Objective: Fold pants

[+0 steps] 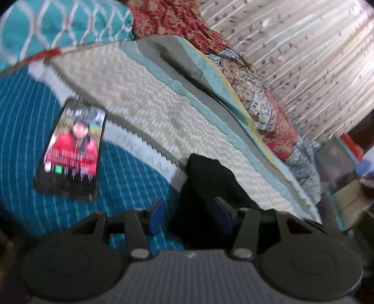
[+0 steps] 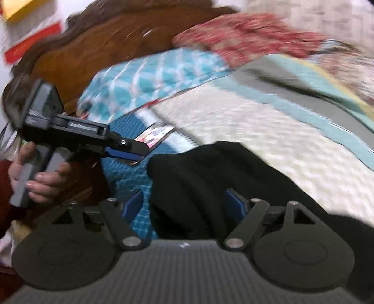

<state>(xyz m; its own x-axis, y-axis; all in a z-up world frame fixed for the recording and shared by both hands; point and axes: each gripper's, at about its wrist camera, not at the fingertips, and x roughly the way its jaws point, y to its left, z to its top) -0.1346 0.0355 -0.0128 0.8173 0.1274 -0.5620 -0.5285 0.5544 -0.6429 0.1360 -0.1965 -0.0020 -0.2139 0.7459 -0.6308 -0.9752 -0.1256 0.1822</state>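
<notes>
Black soft-fabric pants [image 2: 210, 182] lie bunched on the bed, over the edge where the teal quilted bedspread [image 1: 131, 177] meets the cream zigzag-textured blanket [image 1: 145, 103].

Left wrist view: left gripper [image 1: 190, 210] has its blue-padded fingers [image 1: 156, 214] set apart, a fold of the black pants rising between them and against the right-side pad. Pads not pressed together; cannot tell if the cloth is actually pinched. A black smartphone with lit screen showing a person in red [image 1: 72, 149] lies flat on the teal bedspread, left of the gripper, well apart from the pants. Beyond the blanket: a teal pillow with white lattice pattern [image 1: 65, 28], a red floral cloth [image 1: 173, 21], a cream curtain with small leaf print [image 1: 303, 58].

Right wrist view, heavily motion-blurred: right gripper [image 2: 187, 205] is spread wide, blue pads either side of the black pants mound, which fills the gap and spills toward the lower right. Not closed on it. The left gripper shows here from the side at left, held by a bare hand [image 2: 39, 182] around its grey handle, its tips just in front of the phone. A brown wooden headboard [image 2: 93, 42] stands behind the teal pillow.
</notes>
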